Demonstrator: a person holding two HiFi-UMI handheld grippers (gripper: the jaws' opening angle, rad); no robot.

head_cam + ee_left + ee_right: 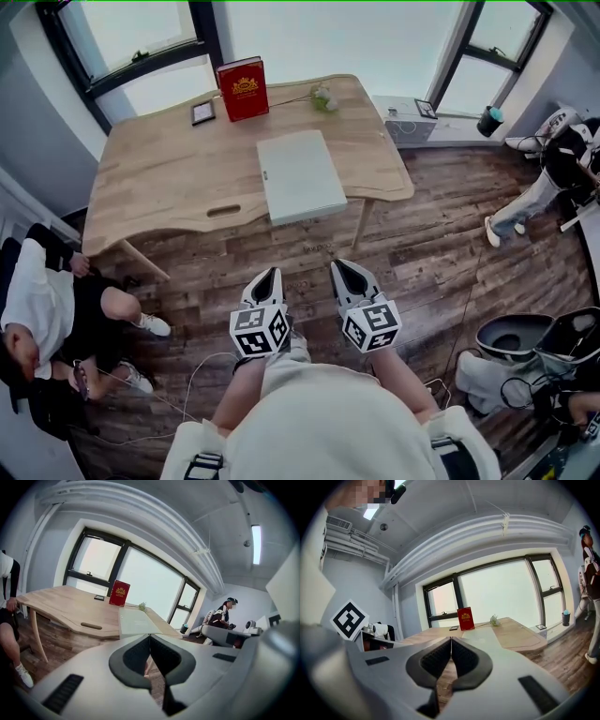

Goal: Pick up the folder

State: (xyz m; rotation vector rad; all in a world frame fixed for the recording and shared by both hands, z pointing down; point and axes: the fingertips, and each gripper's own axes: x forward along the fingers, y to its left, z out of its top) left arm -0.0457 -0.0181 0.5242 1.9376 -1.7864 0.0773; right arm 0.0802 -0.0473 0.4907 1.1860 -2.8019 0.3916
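Note:
The folder (pixel 300 174) is a flat pale grey-green rectangle on the wooden table (pixel 169 169), its near end jutting over the table's front edge. In the left gripper view the folder (pixel 136 622) lies ahead, and in the right gripper view the folder (pixel 483 633) shows past the jaws. My left gripper (pixel 266 278) and right gripper (pixel 343 270) hang side by side over the floor, short of the table, both pointing at the folder. Each is shut with nothing between its jaws. The left gripper (pixel 149 637) and right gripper (pixel 451 640) show jaw tips touching.
A red book (pixel 243 88) stands at the table's back, with a small dark device (pixel 202 112) to its left and a flower (pixel 322 97) to its right. A seated person (pixel 56 314) is at the left; another person (pixel 548 183) and chairs (pixel 511 337) at the right.

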